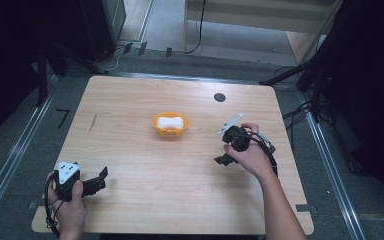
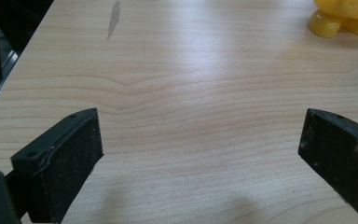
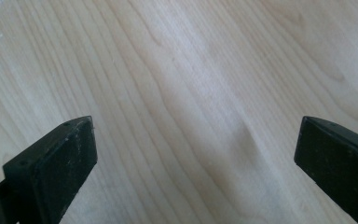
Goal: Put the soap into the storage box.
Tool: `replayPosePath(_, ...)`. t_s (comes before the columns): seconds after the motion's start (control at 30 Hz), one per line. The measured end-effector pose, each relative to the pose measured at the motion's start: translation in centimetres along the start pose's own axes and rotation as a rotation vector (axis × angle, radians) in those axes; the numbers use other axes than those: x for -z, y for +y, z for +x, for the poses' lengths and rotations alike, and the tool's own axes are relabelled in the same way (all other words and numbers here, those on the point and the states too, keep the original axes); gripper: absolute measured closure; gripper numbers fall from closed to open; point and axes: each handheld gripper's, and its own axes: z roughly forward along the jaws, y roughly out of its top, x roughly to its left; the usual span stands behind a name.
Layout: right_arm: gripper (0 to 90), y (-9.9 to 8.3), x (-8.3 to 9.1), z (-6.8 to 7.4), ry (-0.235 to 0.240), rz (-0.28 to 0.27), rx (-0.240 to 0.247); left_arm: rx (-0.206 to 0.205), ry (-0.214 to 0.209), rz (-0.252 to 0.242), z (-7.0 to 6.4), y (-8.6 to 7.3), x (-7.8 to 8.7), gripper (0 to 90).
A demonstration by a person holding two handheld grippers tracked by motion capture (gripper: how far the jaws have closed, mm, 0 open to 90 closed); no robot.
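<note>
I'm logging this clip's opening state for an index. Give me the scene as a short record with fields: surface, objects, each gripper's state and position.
surface: light wooden table, with a small dark round spot near its far edge
object: orange-yellow dish near the table's middle, holding a white block
left gripper: open, held low at the near left corner, holding nothing
right gripper: open, held over the right side of the table, holding nothing
contact: neither gripper touches the dish

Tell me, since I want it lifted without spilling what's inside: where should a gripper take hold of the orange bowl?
Probably by its rim. The orange bowl sits upright mid-table with a white block filling its middle, so one jaw inside the wall and one outside looks best. The right gripper, open, could come down from above onto the near-right rim.
</note>
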Motion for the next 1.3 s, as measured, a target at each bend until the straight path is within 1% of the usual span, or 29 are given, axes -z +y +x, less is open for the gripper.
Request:
replayPosePath(0.03, 0.0, -0.6, 0.1, 0.1, -0.003, -0.004, -0.005, -0.001, 0.000, 0.000, 0.0, 0.0, 0.0, 0.0)
replayPosePath(0.07, 0.0, -0.6, 0.1, 0.1, -0.003, -0.004, -0.005, 0.000, 0.000, -0.001, 0.0, 0.0, 0.0, 0.0)
replayPosePath(0.1, 0.0, -1.3, 0.2, 0.2, -0.004, -0.016, -0.014, -0.001, 0.000, -0.001, 0.0, 0.0, 0.0, 0.0)
replayPosePath(0.13, 0.0, -1.3, 0.2, 0.2, -0.004, -0.016, -0.014, -0.001, -0.001, 0.000, 0.0, 0.0, 0.0, 0.0)
replayPosePath(0.17, 0.0, -2.0, 0.5, 0.3, -0.010, -0.023, -0.031, -0.001, 0.000, -0.001, 0.0, 0.0, 0.0, 0.0)
replayPosePath(0.2, 0.0, -2.0, 0.5, 0.3, -0.010, -0.023, -0.031, -0.001, 0.000, -0.001, 0.0, 0.0, 0.0, 0.0)
replayPosePath(0.23, 0.0, -2.8, 0.6, 0.3, -0.008, -0.036, -0.046, -0.001, 0.000, -0.002, 0.0, 0.0, 0.0, 0.0)
replayPosePath(0.27, 0.0, -2.8, 0.6, 0.3, -0.008, -0.036, -0.046, -0.001, 0.000, -0.002, 0.0, 0.0, 0.0, 0.0)
replayPosePath(0.3, 0.0, -3.5, 0.8, 0.4, -0.016, -0.043, -0.055, -0.002, 0.000, -0.002, 0.0, 0.0, 0.0, 0.0)
replayPosePath(0.33, 0.0, -3.5, 0.8, 0.4, -0.016, -0.043, -0.055, -0.001, 0.000, -0.002, 0.0, 0.0, 0.0, 0.0)
replayPosePath(0.37, 0.0, -4.2, 1.0, 0.4, -0.017, -0.054, -0.065, -0.002, 0.000, -0.004, 0.0, 0.0, 0.0, 0.0)
replayPosePath(0.4, 0.0, -4.2, 1.0, 0.4, -0.017, -0.054, -0.065, -0.002, 0.000, -0.004, 0.0, 0.0, 0.0, 0.0)
replayPosePath(0.43, 0.0, -4.8, 1.2, 0.4, -0.023, -0.061, -0.073, -0.001, 0.000, -0.004, -0.1, 0.0, 0.0, 0.0)
replayPosePath(0.47, 0.0, -4.8, 1.2, 0.4, -0.023, -0.061, -0.073, -0.001, 0.000, -0.004, -0.1, 0.0, 0.0, 0.0)
replayPosePath(0.53, 0.0, -5.9, 1.5, 0.5, -0.033, -0.077, -0.087, -0.002, 0.001, -0.006, -0.1, 0.0, 0.0, 0.0)
replayPosePath(0.57, 0.0, -5.9, 1.5, 0.5, -0.033, -0.077, -0.087, -0.002, 0.001, -0.006, -0.1, 0.0, 0.0, 0.0)
replayPosePath(0.6, 0.0, -6.6, 1.7, 0.5, -0.036, -0.088, -0.100, -0.003, 0.002, -0.006, -0.1, 0.0, 0.0, 0.0)
replayPosePath(0.67, 0.0, -7.4, 1.9, 0.5, -0.045, -0.101, -0.112, -0.005, 0.003, -0.006, -0.1, 0.0, 0.0, 0.0)
replayPosePath(0.77, 0.0, -8.6, 2.1, 0.6, -0.047, -0.116, -0.136, -0.008, 0.004, -0.004, -0.1, 0.0, 0.0, 0.0)
replayPosePath(0.87, 0.0, -9.8, 2.3, 0.6, -0.052, -0.137, -0.143, -0.011, 0.003, -0.003, -0.1, 0.0, 0.0, 0.0)
replayPosePath(0.93, 0.0, -10.6, 2.5, 0.7, -0.059, -0.148, -0.166, -0.011, 0.003, -0.003, -0.1, 0.0, 0.0, 0.0)
replayPosePath(1.0, 0.0, -11.4, 2.7, 0.8, -0.056, -0.166, -0.184, -0.013, 0.005, -0.003, -0.1, 0.0, 0.0, 0.0)
replayPosePath(1.07, 0.0, -12.2, 2.9, 1.0, -0.075, -0.176, -0.182, -0.016, 0.005, -0.002, -0.2, 0.0, 0.0, 0.0)
replayPosePath(1.17, 0.0, -13.5, 3.2, 1.2, -0.085, -0.198, -0.204, -0.017, 0.007, -0.002, -0.2, 0.0, 0.0, 0.0)
replayPosePath(1.23, 0.0, -14.5, 3.4, 1.4, -0.083, -0.209, -0.227, -0.018, 0.007, -0.002, -0.2, 0.0, 0.0, 0.0)
replayPosePath(1.27, 0.0, -14.5, 3.4, 1.4, -0.083, -0.209, -0.227, -0.018, 0.007, -0.002, -0.2, 0.0, 0.0, 0.0)
replayPosePath(1.3, 0.0, -15.4, 3.5, 1.5, -0.092, -0.216, -0.244, -0.019, 0.008, -0.004, -0.3, 0.0, 0.0, 0.0)
